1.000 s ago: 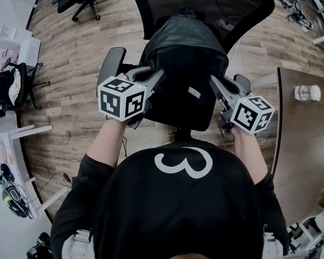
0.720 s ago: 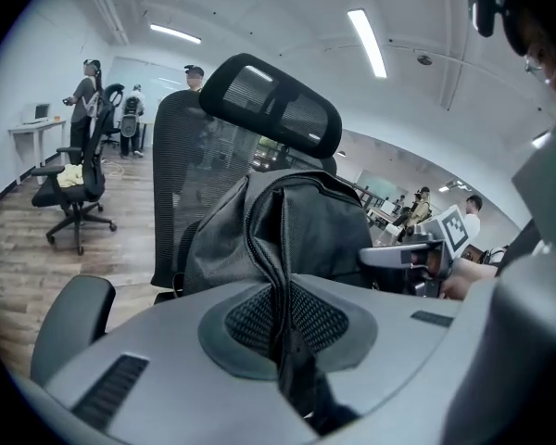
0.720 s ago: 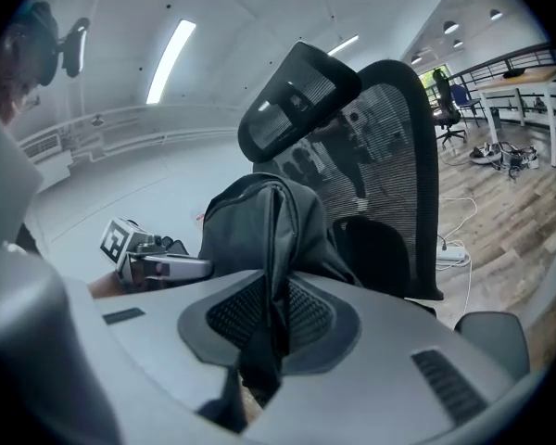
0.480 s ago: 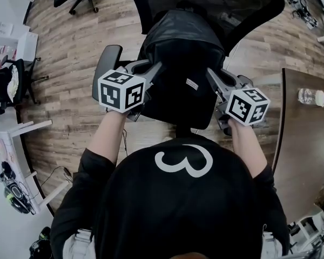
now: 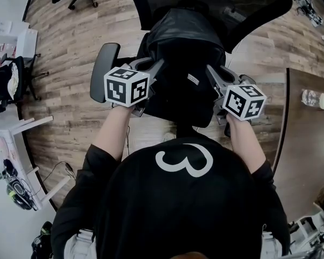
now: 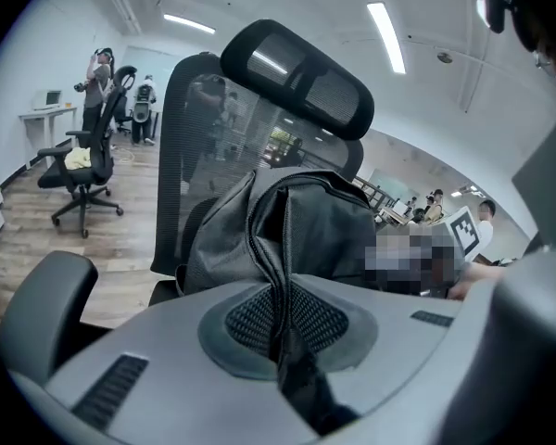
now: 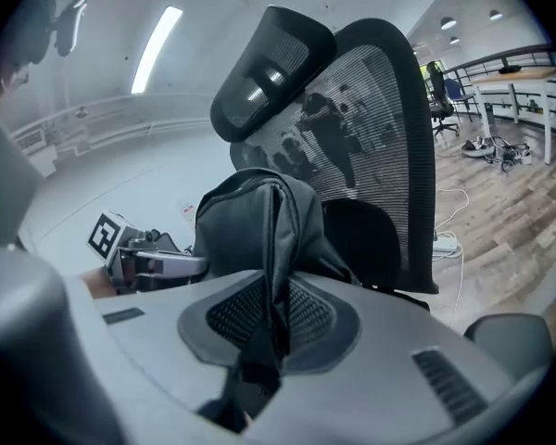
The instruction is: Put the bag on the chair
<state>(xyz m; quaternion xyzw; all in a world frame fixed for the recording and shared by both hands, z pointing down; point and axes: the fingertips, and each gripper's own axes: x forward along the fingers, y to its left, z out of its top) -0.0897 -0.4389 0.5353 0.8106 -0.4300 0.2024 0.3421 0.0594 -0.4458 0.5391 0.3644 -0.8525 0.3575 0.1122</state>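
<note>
1. Both claws have sunk with the bag [image 5: 183, 53] since a second ago and drifted toward the top of the head view, closer to the chair [image 5: 259, 4].
2. Left of centre, just beside the armrest [image 5: 103, 69], the left claw [image 5: 155, 65] is clamped on a dark fold of the bag's side.
3. At centre, the bag hangs upright between the two claws, over the seat and in front of the mesh backrest. Whether it touches the seat cannot be told.
4. Right of centre, the right claw [image 5: 209, 70] pinches the bag's other side.
5. At far right, a bottle [image 5: 316, 99] lies on the brown counter [image 5: 305, 144].
</note>
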